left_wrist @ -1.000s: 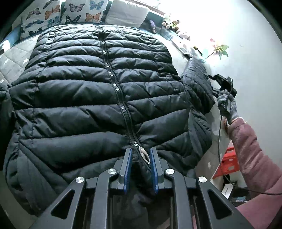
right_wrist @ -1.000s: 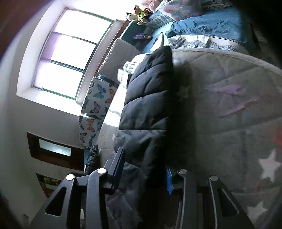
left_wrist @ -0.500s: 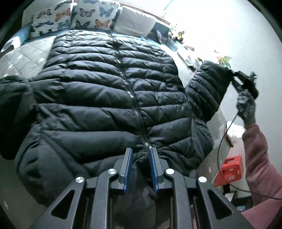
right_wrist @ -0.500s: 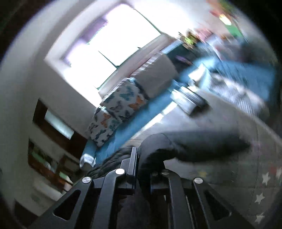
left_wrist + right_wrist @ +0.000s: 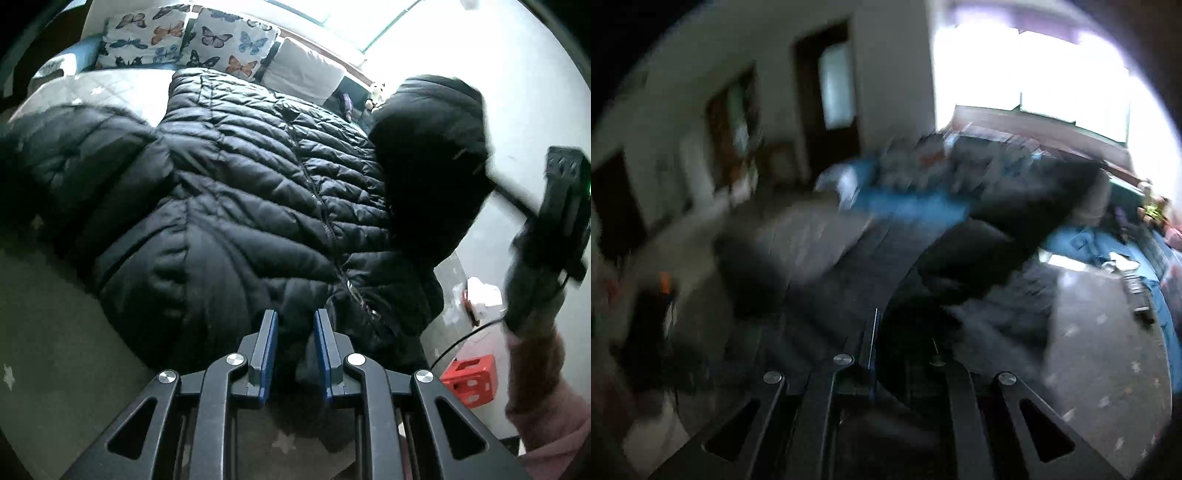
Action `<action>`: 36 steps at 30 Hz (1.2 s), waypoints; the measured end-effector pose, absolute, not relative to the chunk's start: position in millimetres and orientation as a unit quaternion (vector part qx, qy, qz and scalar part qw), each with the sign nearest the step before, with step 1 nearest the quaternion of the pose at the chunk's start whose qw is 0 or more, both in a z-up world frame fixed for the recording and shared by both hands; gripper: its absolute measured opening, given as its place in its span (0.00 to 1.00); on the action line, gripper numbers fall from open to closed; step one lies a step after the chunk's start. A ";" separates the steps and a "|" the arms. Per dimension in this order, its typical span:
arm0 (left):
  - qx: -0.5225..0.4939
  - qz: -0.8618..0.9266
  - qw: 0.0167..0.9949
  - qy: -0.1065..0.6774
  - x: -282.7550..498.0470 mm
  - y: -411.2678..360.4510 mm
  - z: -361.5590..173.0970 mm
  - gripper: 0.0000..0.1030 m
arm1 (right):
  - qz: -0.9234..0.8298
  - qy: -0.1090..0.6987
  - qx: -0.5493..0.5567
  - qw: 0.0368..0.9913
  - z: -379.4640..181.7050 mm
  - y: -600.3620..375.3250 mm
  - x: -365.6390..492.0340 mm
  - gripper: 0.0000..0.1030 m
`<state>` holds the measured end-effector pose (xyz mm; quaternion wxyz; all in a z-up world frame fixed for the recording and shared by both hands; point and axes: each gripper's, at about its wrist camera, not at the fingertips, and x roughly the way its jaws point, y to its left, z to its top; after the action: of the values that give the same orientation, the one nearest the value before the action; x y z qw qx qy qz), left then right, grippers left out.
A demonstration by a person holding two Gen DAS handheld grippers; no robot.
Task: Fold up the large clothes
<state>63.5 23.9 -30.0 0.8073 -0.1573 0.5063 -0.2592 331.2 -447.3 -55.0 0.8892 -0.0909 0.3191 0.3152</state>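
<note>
Across the grey star-print bedcover (image 5: 55, 332) a black puffer jacket (image 5: 229, 206) lies front up, zipper (image 5: 325, 221) running from 12 toward 5 o'clock. Left gripper (image 5: 293, 332), at 6 o'clock, pinches the jacket's hem between nearly closed blue pads (image 5: 269, 345). Right gripper (image 5: 905, 339) is pressed together on the sleeve (image 5: 428, 155), which stands lifted at 2 o'clock; that view is blurred. Butterfly pillows (image 5: 192, 40) sit at 11 o'clock, a red crate (image 5: 469, 380) at 4 o'clock.

Black quilted puffer jacket (image 5: 240, 206) zipped, front up on bed, one sleeve (image 5: 432, 155) lifted
</note>
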 end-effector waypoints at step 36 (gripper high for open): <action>-0.231 -0.156 0.845 0.457 114.5 58.6 -26.5 0.06 | 0.207 0.434 -0.025 0.877 -167.8 -523.9 379.5 0.35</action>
<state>114.5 58.6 -26.5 0.8447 -0.2307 0.4570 -0.1561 379.5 -523.9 -167.8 0.8766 -0.0251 0.4339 0.2068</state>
